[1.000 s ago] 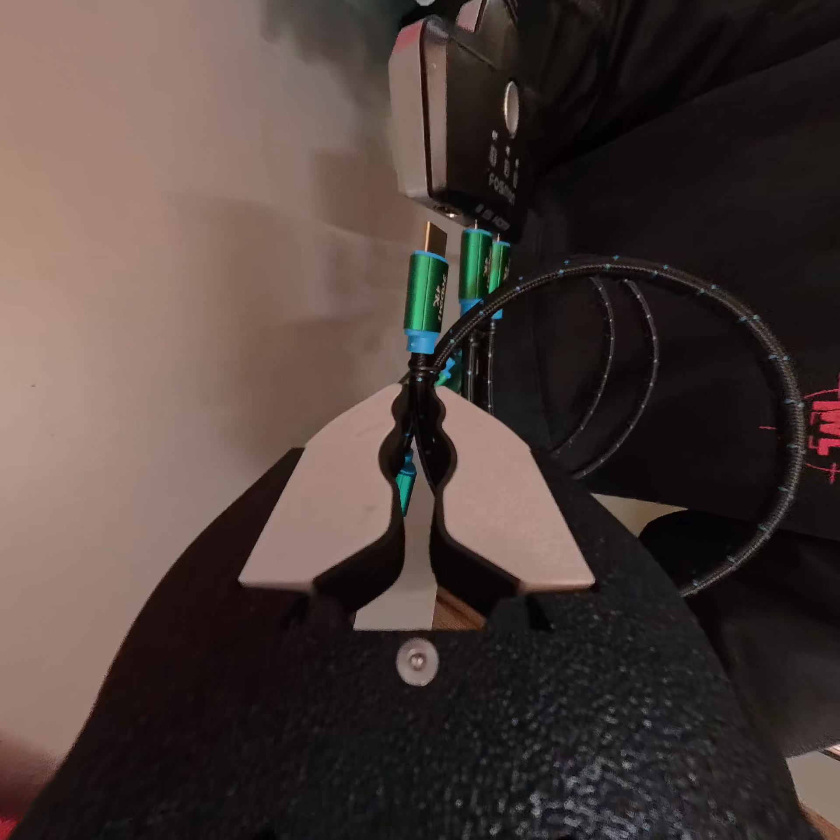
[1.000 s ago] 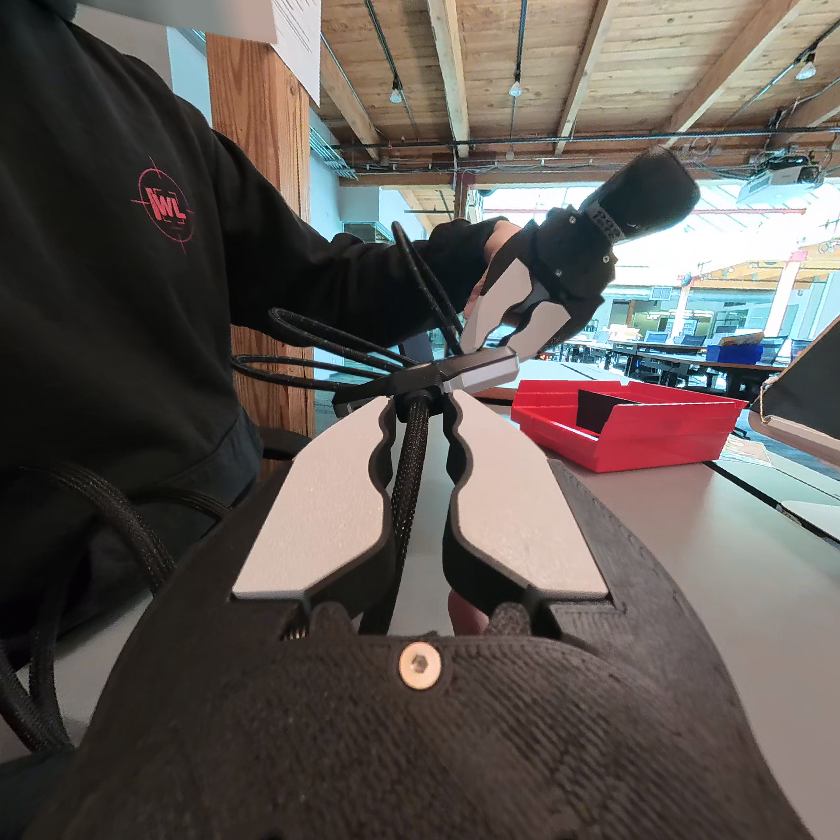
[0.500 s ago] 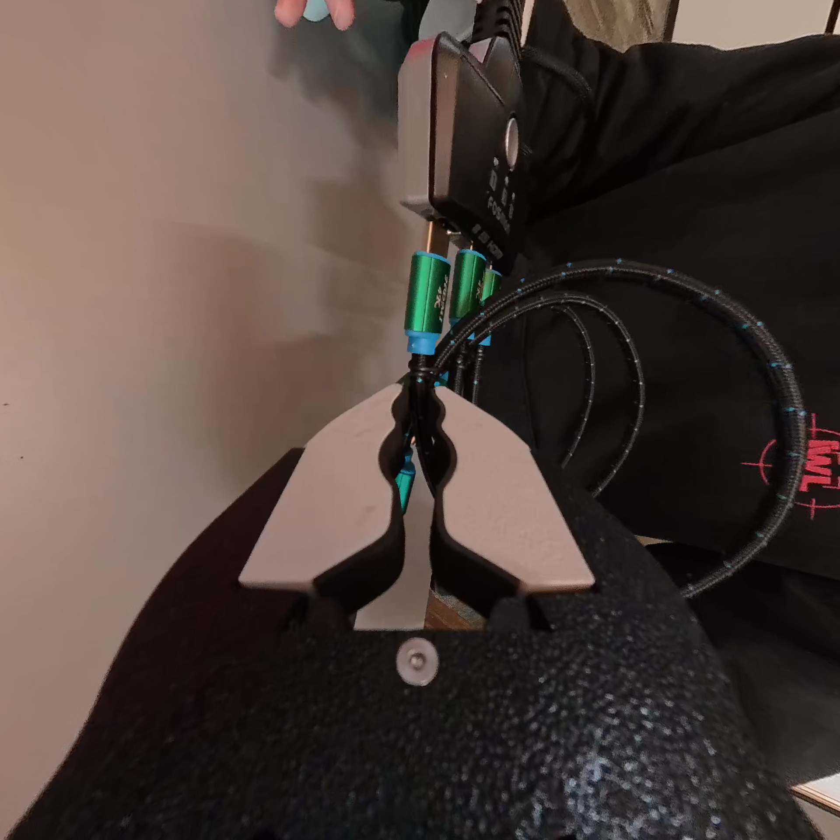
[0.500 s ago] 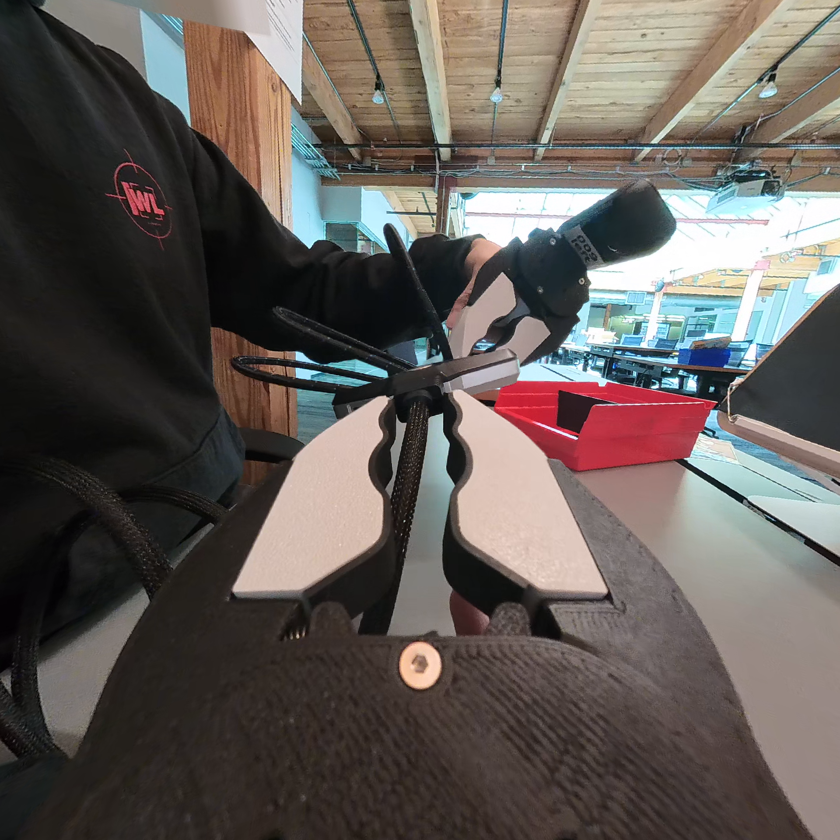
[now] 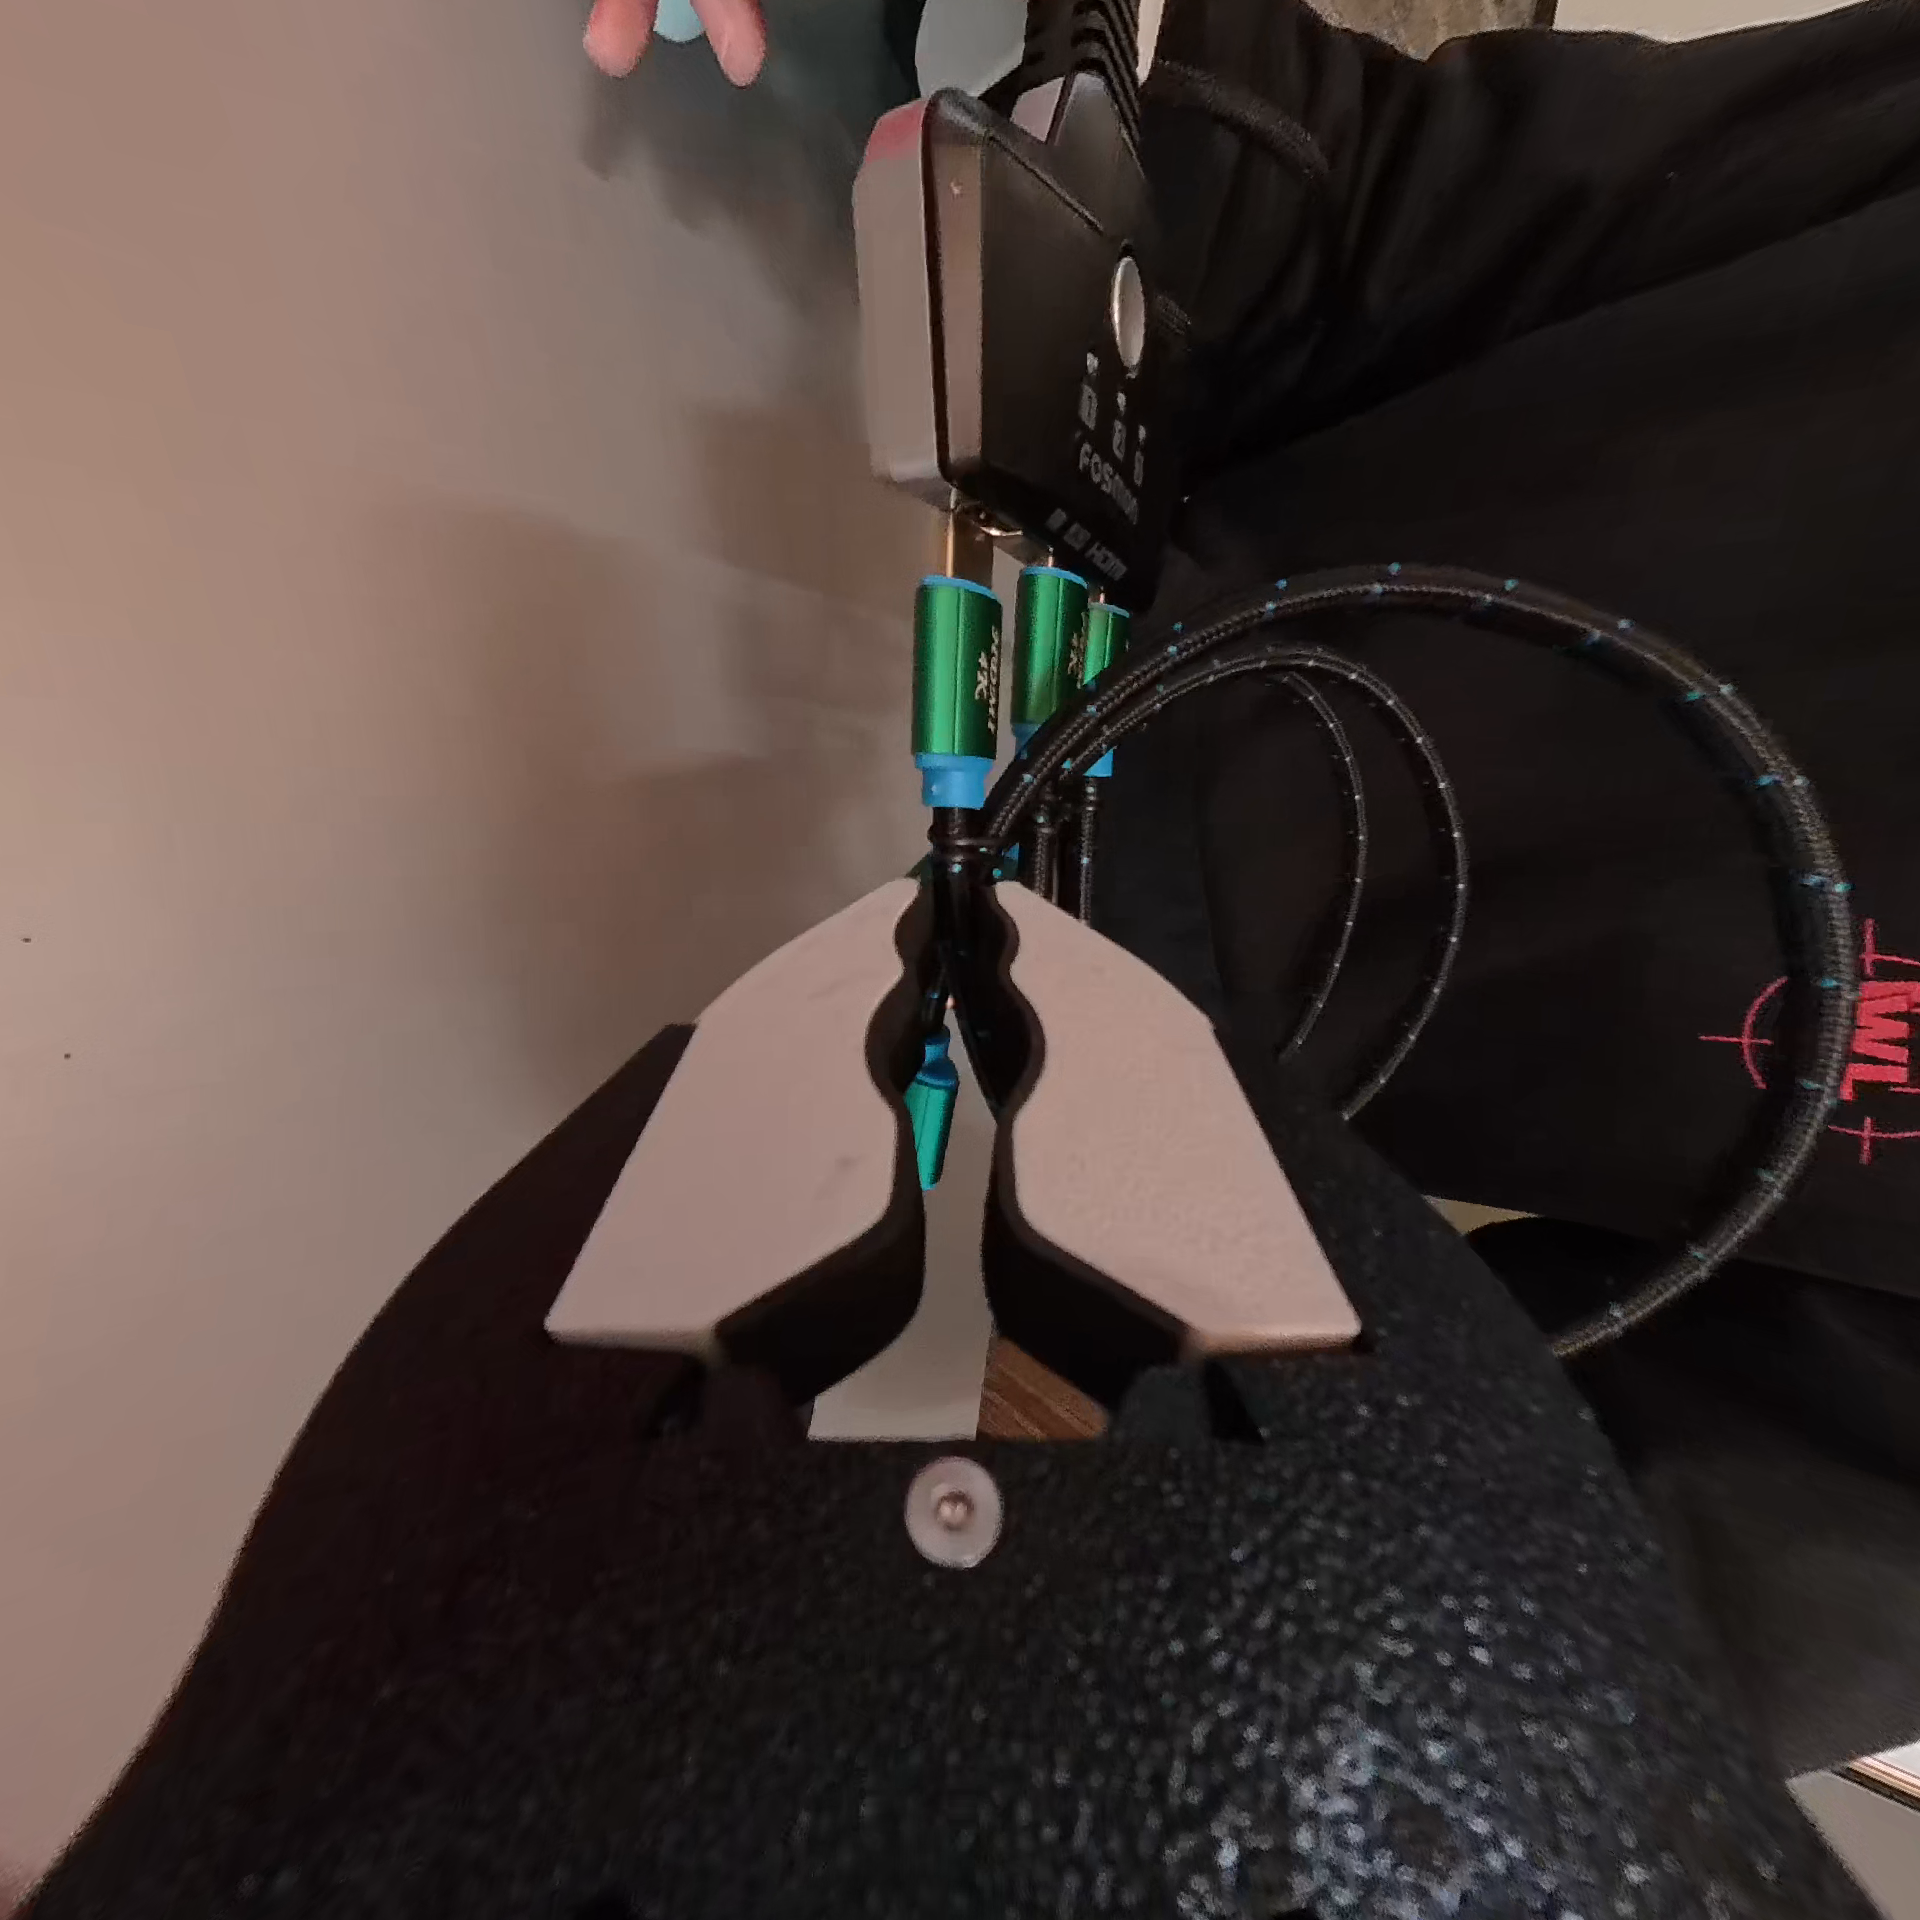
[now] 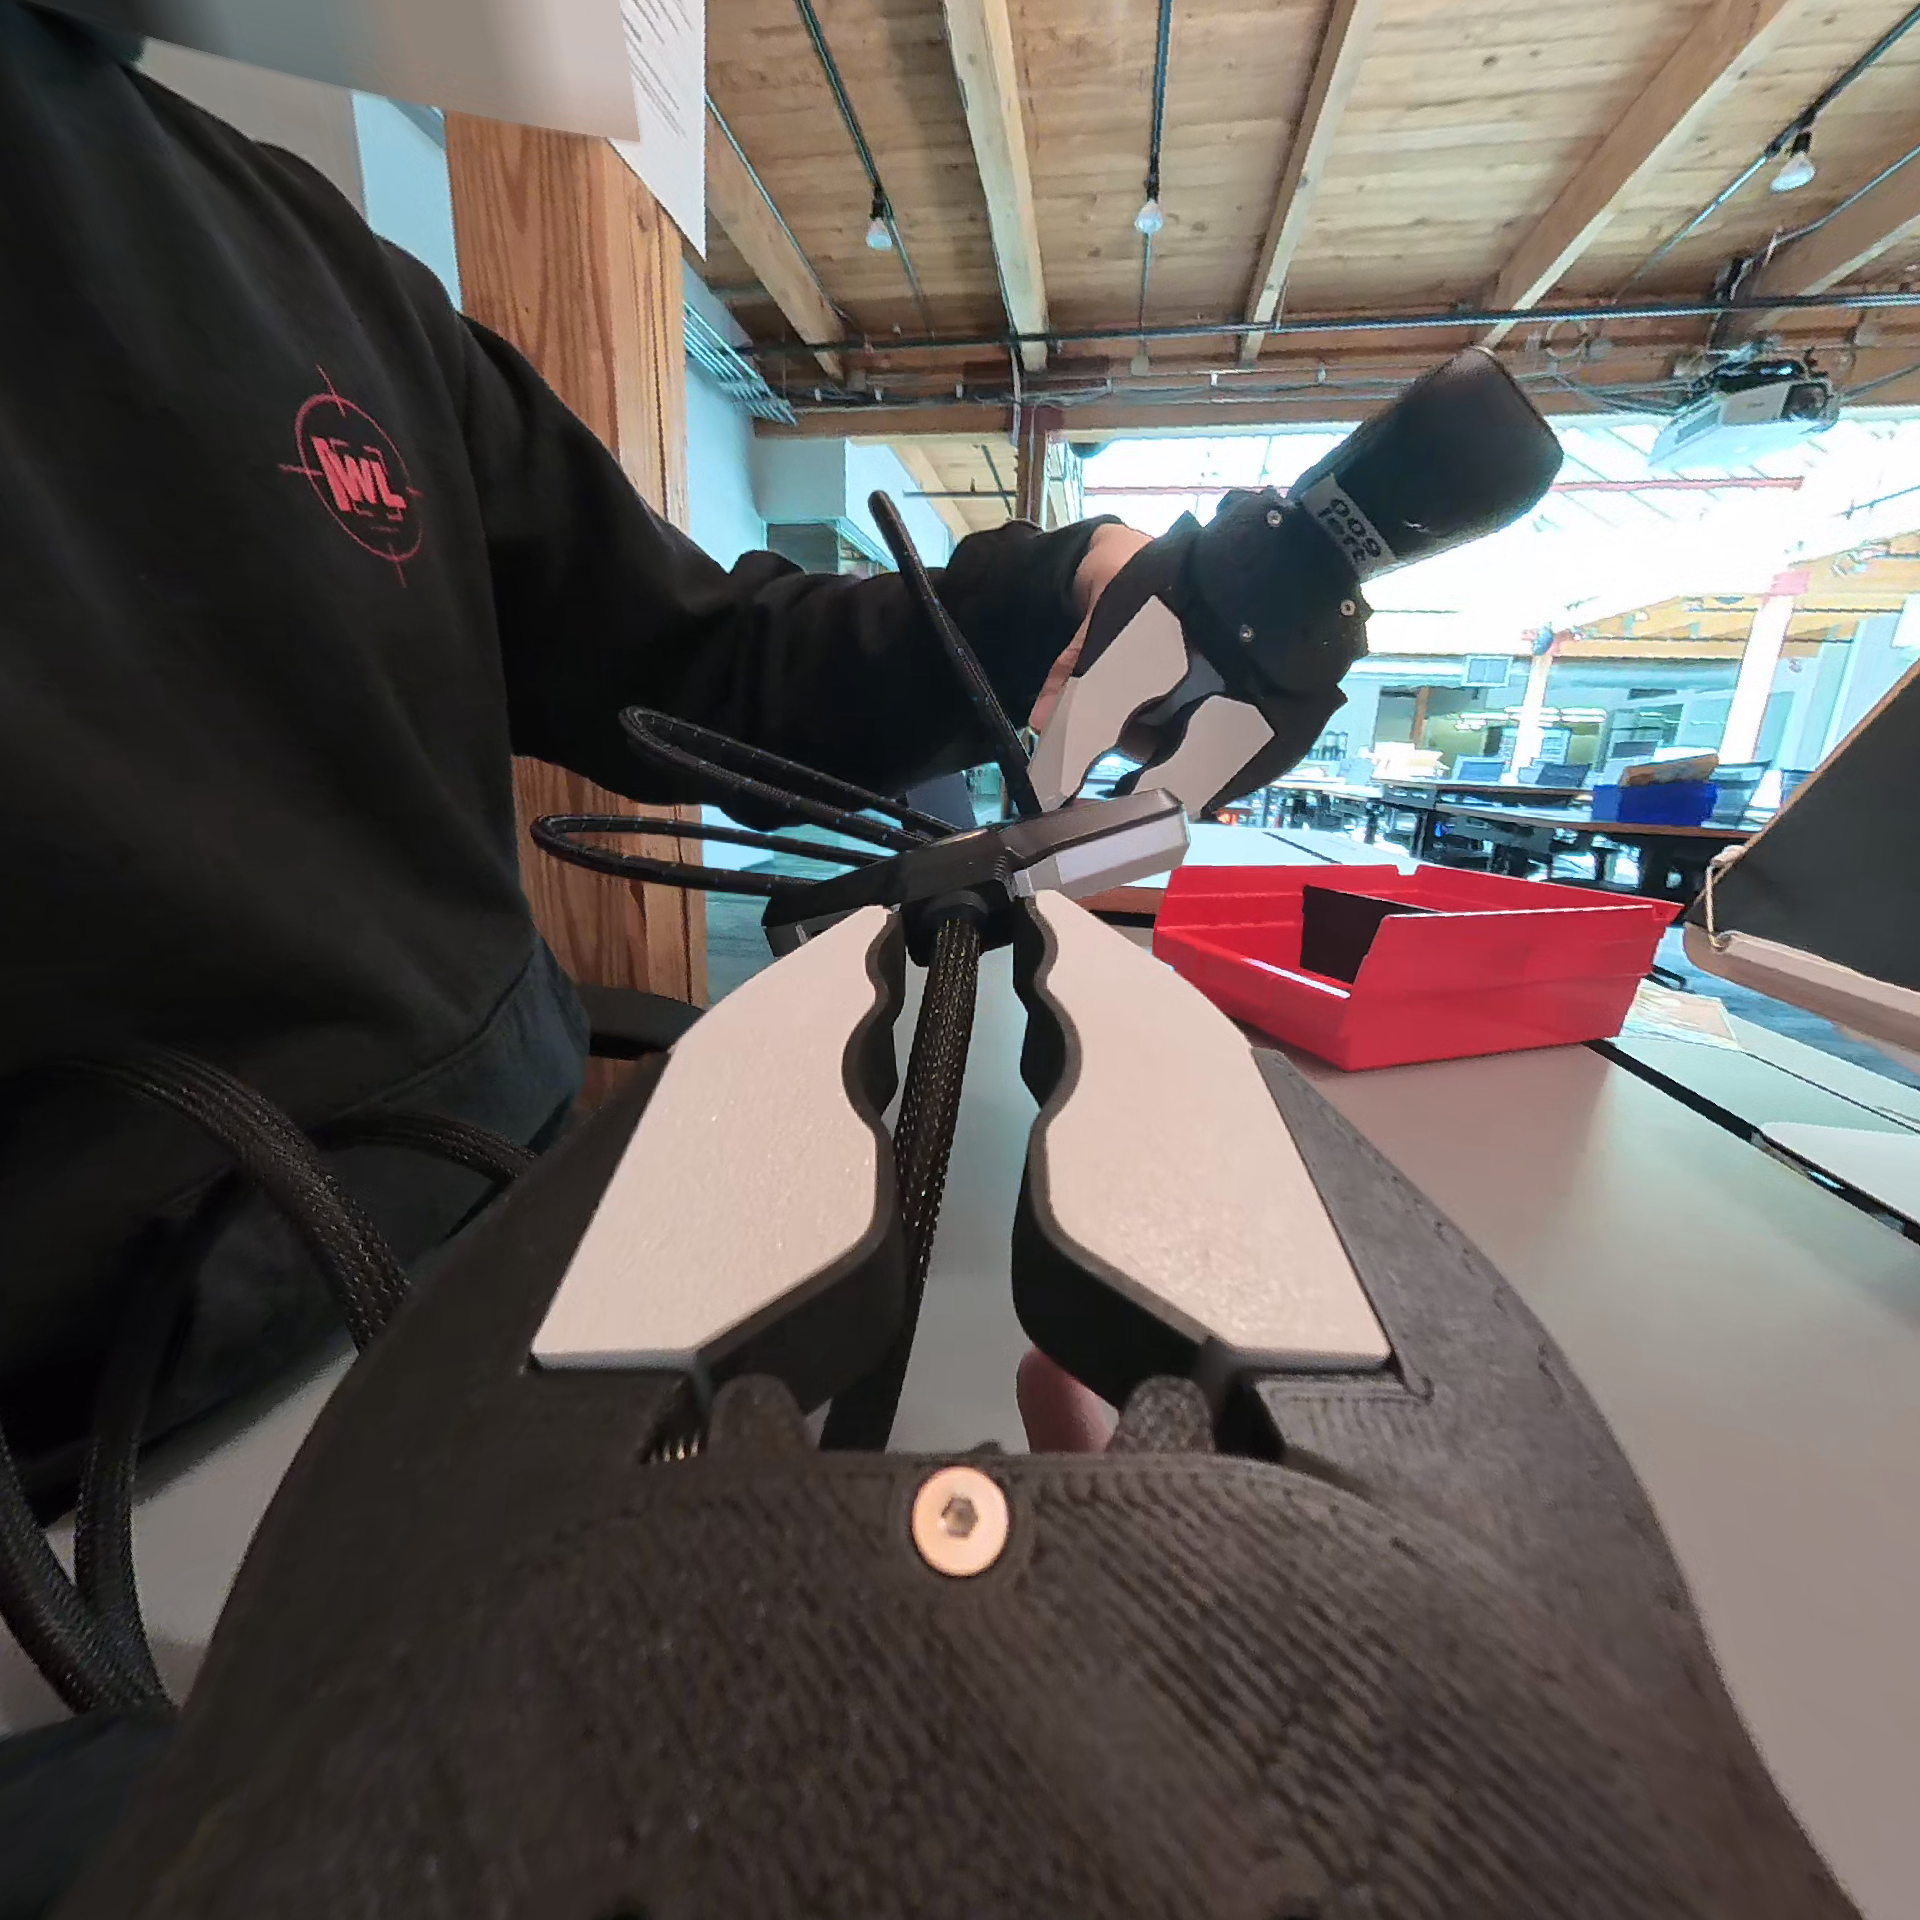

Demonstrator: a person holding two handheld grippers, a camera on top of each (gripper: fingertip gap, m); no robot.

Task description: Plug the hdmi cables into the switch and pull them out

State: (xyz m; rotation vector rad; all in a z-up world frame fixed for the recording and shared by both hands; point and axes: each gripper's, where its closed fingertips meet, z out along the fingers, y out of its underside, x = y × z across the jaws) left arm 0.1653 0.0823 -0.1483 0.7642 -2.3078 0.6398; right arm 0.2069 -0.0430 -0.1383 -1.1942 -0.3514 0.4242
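Left gripper (image 5: 961, 894) pinches the braided cable (image 5: 1766, 831); right gripper (image 6: 961, 925) clamps the switch's lead (image 6: 935, 1091). Push the green plug (image 5: 954, 675) squarely into the switch (image 5: 1039, 312).

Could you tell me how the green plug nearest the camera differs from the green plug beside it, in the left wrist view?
The nearest green plug shows bare metal between its body and the switch, so it looks only partly seated; the second green plug sits closer to the switch. The left hand-held gripper is shut on the nearest plug's cable; the second hangs free. Both have blue collars and braided black cables.
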